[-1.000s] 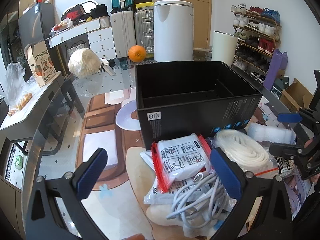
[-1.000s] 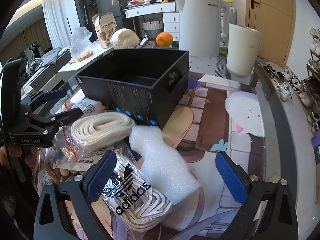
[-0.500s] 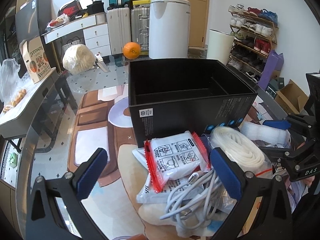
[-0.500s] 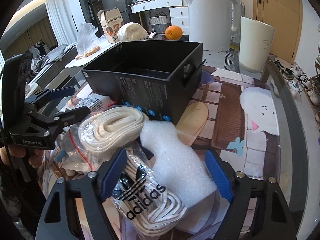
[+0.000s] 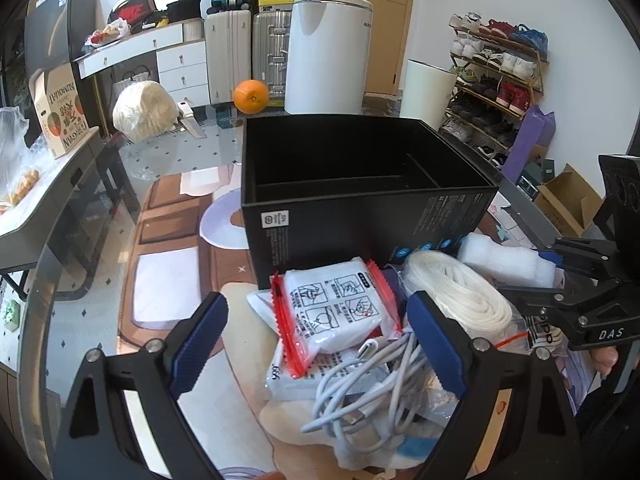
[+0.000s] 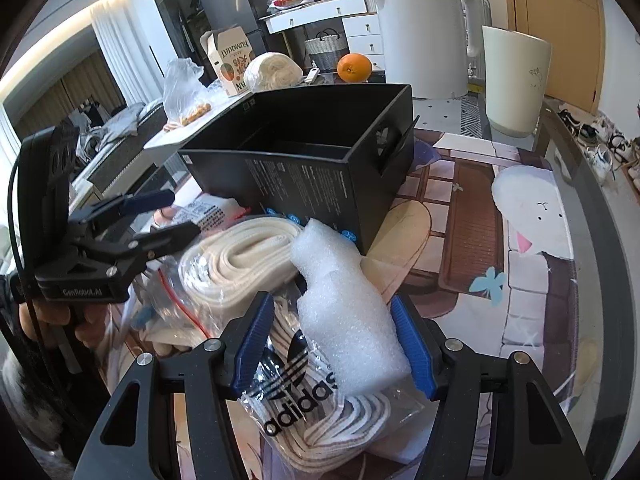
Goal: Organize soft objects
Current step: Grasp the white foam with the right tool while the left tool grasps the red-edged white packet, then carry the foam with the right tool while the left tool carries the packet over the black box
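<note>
An open black box point(image 5: 360, 216) point(image 6: 304, 176) stands on the glass table with a heap of soft things in front of it. My left gripper point(image 5: 318, 336) point(image 6: 180, 214) is open and closing, with a red-edged white packet point(image 5: 336, 308) and a tangle of white cables point(image 5: 360, 380) between its jaws. My right gripper point(image 6: 332, 342) point(image 5: 532, 274) is closing around a white foam piece point(image 6: 348, 320) point(image 5: 504, 264). Its right pad point(image 6: 412, 344) meets the foam, while a gap stays at the left pad. A bagged white rope coil point(image 6: 240, 256) point(image 5: 460, 296) lies between both grippers. An Adidas bag point(image 6: 312, 400) lies under the foam.
Behind the box are an orange point(image 5: 250, 96), a white kettle point(image 6: 424, 28), a cream cup point(image 6: 516, 80) and a wrapped white bundle point(image 5: 144, 110). The glass table's curved edge point(image 6: 592, 216) runs along the right. A hand point(image 6: 48, 320) holds the left gripper.
The right jaws have drawn in from wide to close around the foam piece. The left jaws have narrowed a little over the packet. Both views tilted slightly.
</note>
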`<act>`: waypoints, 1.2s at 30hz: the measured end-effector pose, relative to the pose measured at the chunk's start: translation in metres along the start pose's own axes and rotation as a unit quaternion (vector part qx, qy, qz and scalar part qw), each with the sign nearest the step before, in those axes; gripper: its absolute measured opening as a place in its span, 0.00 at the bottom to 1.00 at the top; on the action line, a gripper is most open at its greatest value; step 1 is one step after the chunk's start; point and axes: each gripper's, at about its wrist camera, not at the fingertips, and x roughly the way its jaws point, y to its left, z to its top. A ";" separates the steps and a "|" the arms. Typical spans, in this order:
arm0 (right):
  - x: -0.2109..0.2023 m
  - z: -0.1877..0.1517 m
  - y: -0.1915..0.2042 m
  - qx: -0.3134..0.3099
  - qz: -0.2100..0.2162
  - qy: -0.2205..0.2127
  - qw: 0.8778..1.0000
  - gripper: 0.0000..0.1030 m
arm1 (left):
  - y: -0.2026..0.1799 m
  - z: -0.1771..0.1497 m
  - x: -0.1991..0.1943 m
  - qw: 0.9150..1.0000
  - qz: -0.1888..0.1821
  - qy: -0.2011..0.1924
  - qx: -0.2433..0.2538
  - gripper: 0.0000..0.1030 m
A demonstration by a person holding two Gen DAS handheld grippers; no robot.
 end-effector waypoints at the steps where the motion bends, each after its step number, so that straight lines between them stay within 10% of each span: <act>1: 0.000 0.000 0.000 0.000 -0.002 0.000 1.000 0.61 | -0.001 0.000 0.001 1.000 0.000 0.000 0.001 0.89; 14: -0.005 0.000 0.007 -0.006 0.010 -0.018 1.000 0.39 | -0.001 0.000 0.001 1.000 -0.026 0.000 0.003 0.44; 36: -0.033 -0.003 0.019 -0.031 0.017 -0.068 0.997 0.35 | 0.002 -0.002 -0.030 0.998 -0.022 -0.061 0.013 0.39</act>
